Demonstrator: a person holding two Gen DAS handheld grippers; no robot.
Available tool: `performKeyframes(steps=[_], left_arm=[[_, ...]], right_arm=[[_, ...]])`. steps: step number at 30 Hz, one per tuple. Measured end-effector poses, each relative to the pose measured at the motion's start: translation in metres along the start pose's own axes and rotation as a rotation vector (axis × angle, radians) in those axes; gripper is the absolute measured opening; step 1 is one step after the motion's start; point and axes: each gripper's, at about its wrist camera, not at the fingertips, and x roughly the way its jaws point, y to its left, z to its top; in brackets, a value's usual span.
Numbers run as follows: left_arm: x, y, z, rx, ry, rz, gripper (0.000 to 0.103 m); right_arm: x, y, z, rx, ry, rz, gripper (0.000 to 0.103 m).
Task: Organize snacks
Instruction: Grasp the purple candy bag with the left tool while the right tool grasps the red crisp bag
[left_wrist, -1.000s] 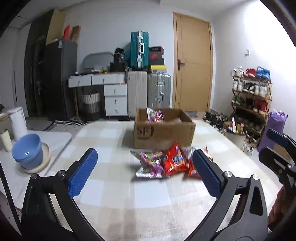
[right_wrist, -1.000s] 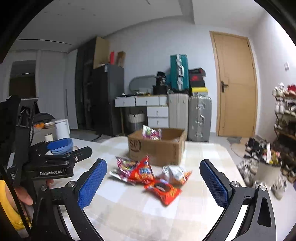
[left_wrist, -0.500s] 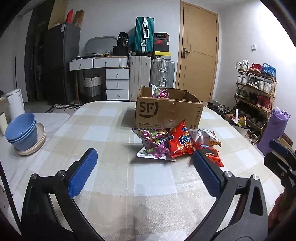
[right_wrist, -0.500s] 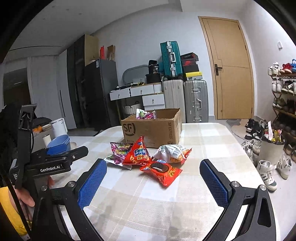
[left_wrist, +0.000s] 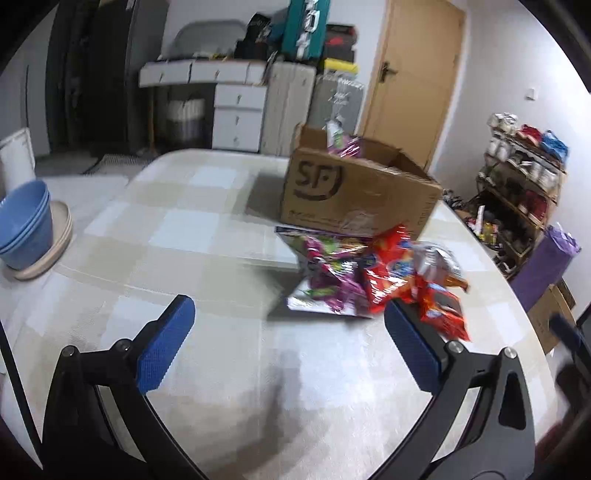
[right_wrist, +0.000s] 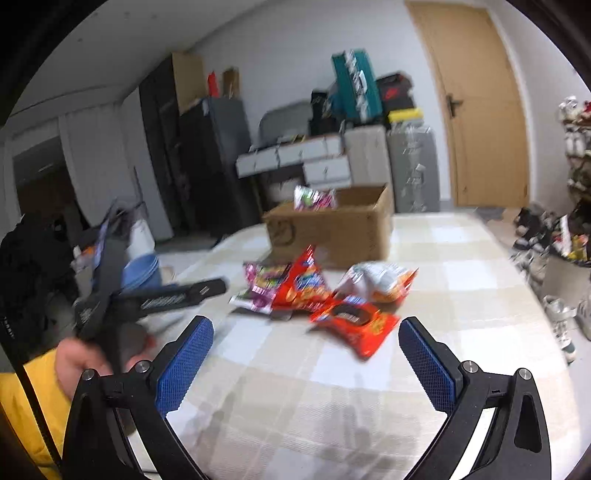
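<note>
Hovering above the checked tablecloth, the left gripper and right gripper both stand spread wide with nothing between their blue pads. Snack packets lie heaped just in front of a cardboard box printed "SF", which already holds one purple packet. Stacked blue bowls sit far left.

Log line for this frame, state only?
left hand-held gripper open, empty | right hand-held gripper open, empty | snack bags on table | one bag in box
</note>
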Motion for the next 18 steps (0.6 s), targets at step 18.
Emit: performKeyframes(steps=[18], left_arm=[[0.134, -0.002, 0.037, -0.026, 0.221, -0.084, 0.092]], right_arm=[[0.031, -0.008, -0.003, 0.064, 0.058, 0.141, 0.102]])
